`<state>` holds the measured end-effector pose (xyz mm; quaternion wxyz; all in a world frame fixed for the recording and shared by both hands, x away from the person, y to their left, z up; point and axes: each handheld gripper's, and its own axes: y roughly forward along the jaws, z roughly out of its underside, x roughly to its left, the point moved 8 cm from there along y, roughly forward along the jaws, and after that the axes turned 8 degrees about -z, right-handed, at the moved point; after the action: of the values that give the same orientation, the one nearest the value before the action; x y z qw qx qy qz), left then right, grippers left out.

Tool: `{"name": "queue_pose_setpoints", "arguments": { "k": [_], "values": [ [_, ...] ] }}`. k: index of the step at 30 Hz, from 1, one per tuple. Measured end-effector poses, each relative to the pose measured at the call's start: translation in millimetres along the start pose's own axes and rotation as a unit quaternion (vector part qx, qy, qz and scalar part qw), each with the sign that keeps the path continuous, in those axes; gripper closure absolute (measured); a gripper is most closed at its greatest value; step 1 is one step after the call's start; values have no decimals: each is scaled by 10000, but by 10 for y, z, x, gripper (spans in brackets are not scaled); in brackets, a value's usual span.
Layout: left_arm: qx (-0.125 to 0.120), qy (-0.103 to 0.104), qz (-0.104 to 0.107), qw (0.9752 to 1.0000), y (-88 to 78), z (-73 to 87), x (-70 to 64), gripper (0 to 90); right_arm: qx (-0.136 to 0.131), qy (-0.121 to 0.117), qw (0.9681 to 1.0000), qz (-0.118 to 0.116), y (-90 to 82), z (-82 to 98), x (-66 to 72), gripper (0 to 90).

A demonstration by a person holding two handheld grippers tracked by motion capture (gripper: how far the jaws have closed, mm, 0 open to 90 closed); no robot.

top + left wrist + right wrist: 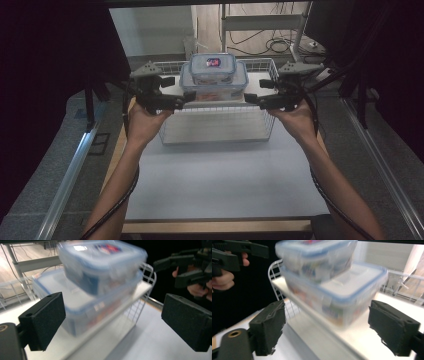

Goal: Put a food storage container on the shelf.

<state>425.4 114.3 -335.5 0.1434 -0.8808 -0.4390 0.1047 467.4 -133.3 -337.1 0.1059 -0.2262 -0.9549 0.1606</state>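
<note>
The two stacked boxes (pixel 214 79) sit in the wire basket (pixel 217 131) at the table's 12 o'clock. The left gripper (pixel 184 98) flanks them at 9 o'clock and the right gripper (pixel 248 98) at 3 o'clock, equally near. Both have their jaws spread and empty, facing inward.

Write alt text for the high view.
Two clear lidded food containers, the small container stacked on the large container, sit on a white wire basket on a white table. A person's hands hold the left tongs and right tongs open beside the stack, gripping nothing.
</note>
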Motion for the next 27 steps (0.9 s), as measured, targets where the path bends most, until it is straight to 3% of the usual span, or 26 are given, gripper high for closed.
{"name": "queue_pose_setpoints", "arguments": {
  "k": [5, 8, 12, 19, 27],
  "values": [
    [95, 267, -62, 9996, -111, 296, -128, 35, 82, -167, 9998, 46, -78, 255, 119, 107],
    [116, 361, -160, 9992, -178, 472, -184, 29, 164, -293, 9994, 105, -116, 389, 185, 90],
    [158, 414, -251, 9987, -248, 717, -250, 27, 186, -292, 9994, 42, -164, 563, 270, 74],
    [238, 319, -247, 9989, -307, 1063, -324, 28, 371, -359, 9987, 52, -215, 862, 382, 49],
    [313, 300, -247, 9988, -343, 1327, -417, 28, 432, -288, 9986, 80, -263, 1101, 485, 27]
  ]
}}
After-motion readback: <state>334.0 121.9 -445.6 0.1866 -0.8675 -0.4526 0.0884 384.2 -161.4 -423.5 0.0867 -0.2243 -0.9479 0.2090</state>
